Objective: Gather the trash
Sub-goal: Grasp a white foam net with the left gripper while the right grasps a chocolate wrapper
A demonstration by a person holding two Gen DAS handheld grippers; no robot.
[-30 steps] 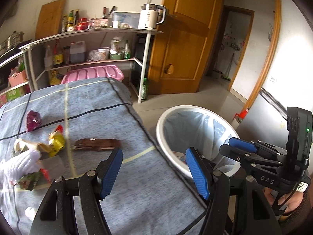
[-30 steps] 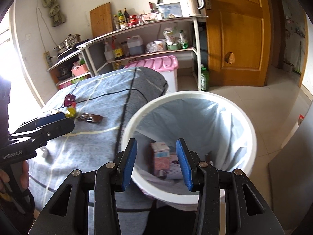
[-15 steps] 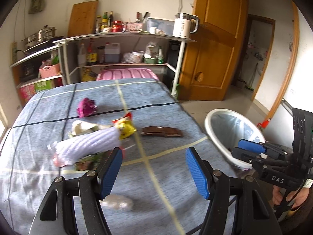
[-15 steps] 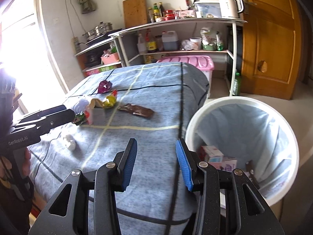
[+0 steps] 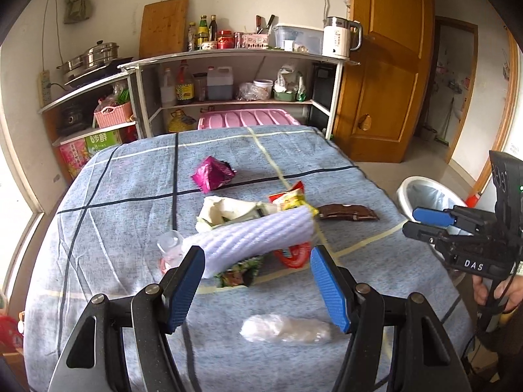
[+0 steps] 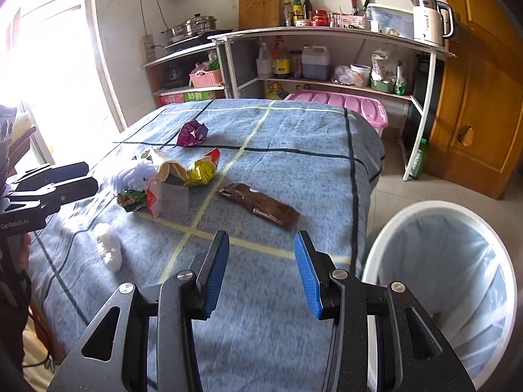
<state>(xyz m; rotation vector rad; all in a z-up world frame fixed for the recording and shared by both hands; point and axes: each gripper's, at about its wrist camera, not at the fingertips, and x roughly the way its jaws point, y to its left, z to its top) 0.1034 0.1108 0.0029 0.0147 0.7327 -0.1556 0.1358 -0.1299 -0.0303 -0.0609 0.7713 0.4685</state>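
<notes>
I saw blanket (image 6: 294,150) covering table | bin (image 6: 385,228) on floor at its right edge | trash: brown wrapper (image 6: 261,204), yellow bag (image 6: 201,171), purple packet (image 6: 193,134) lay mid-blanket | left gripper (image 5: 256,281) released, empty | right gripper (image 6: 261,274) released, empty

Home kitchen, pantry shelves (image 5: 235,57) (oils, sauces), kettle (image 5: 338,37), steamer pot (image 5: 91,58)

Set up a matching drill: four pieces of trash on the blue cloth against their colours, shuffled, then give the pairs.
Things:
1. flat wrapper nearest the bin
2. crumpled wrapper farthest back
3. ribbed sleeve
4. small bag by the pile

Colours:
A. yellow
B. brown
C. pale lilac
D. magenta

Pairs: 1-B, 2-D, 3-C, 4-A
</notes>
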